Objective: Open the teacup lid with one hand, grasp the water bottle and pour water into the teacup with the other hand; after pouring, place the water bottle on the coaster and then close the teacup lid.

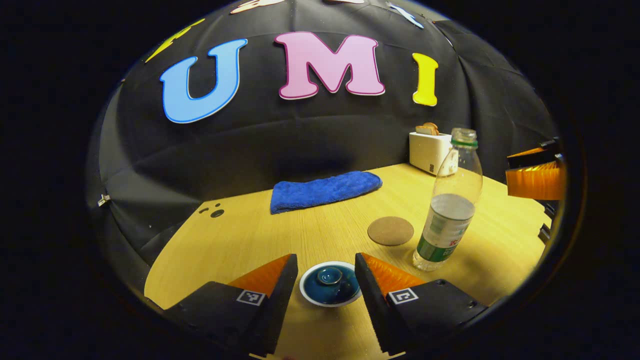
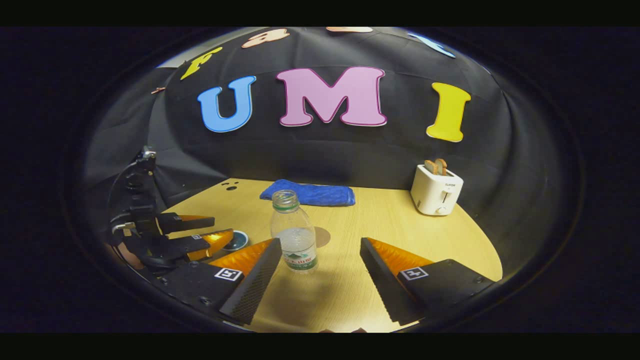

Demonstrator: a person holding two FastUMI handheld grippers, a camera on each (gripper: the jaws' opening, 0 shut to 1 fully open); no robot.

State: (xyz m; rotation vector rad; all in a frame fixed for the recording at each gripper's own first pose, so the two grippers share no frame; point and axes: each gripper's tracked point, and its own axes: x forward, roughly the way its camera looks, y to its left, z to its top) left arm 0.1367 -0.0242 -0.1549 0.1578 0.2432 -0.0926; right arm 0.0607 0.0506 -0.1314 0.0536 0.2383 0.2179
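Observation:
The teacup [image 1: 330, 285] is low and white-rimmed, with a dark blue lid and knob on it. It sits on the table between the fingers of my left gripper [image 1: 325, 257], which is open and not touching it. A clear water bottle [image 1: 447, 220] with a green label stands upright to its right, partly full. The round brown coaster [image 1: 390, 230] lies bare just left of the bottle. In the right gripper view the bottle [image 2: 295, 235] stands just ahead of my open right gripper [image 2: 320, 242], near its left finger. The left gripper [image 2: 215, 229] flanks the teacup [image 2: 235, 241] at the left.
A folded blue towel [image 1: 325, 190] lies at the back of the wooden table [image 1: 240, 240]. A white toaster [image 2: 436, 190] with bread in it stands at the back right. The right gripper [image 1: 520, 165] pokes in at the right edge of the left gripper view.

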